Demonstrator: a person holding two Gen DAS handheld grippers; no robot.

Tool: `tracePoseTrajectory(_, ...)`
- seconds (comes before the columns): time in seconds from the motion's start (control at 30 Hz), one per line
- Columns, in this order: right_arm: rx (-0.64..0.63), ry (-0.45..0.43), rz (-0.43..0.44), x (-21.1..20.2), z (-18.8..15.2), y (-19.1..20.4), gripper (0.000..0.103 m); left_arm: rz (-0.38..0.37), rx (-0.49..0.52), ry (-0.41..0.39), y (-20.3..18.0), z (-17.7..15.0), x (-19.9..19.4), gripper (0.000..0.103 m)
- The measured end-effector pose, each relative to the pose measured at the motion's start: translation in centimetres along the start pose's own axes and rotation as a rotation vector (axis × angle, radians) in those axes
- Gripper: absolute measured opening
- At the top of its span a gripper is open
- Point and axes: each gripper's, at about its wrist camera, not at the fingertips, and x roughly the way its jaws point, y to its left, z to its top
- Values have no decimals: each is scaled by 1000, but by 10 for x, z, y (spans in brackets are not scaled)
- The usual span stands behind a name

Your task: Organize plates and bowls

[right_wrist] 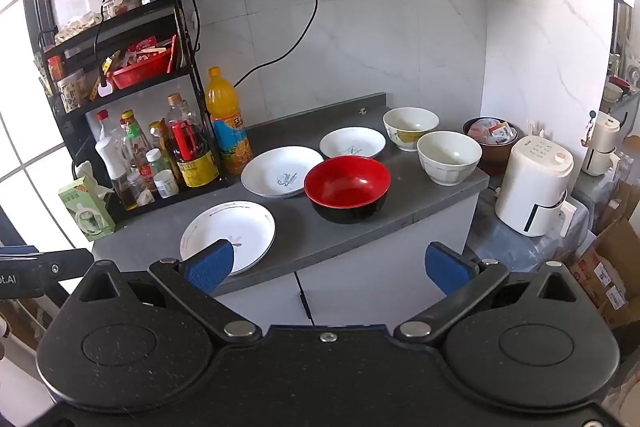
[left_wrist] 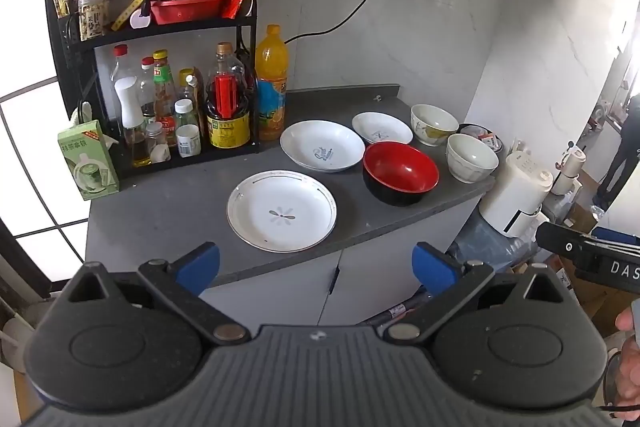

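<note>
On the grey counter three plates and three bowls sat rim-up and apart, from the nearest flower plate to the red bowl, while the left gripper and right gripper hovered wide apart, holding nothing.

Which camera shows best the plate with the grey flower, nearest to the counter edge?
The left wrist view: the flower plate is whole and unobstructed. In the right wrist view, the right gripper's blue fingertip covers part of its near rim.

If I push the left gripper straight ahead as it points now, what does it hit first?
Most likely the white plate with the flower mark nearest the counter edge: it lies centred beyond the open left gripper. Depth is unclear, so it could meet the counter edge first.
</note>
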Motion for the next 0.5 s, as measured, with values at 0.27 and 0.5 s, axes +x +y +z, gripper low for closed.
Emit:
tracePoseTrajectory(0.27,0,0,11,2,0,-1,103,1,-10,3,-1,2,-2,102)
tracePoseTrajectory(0.5,2,-2,20,2,-2,-3,103,9,-26,0,-3,3,-4,102)
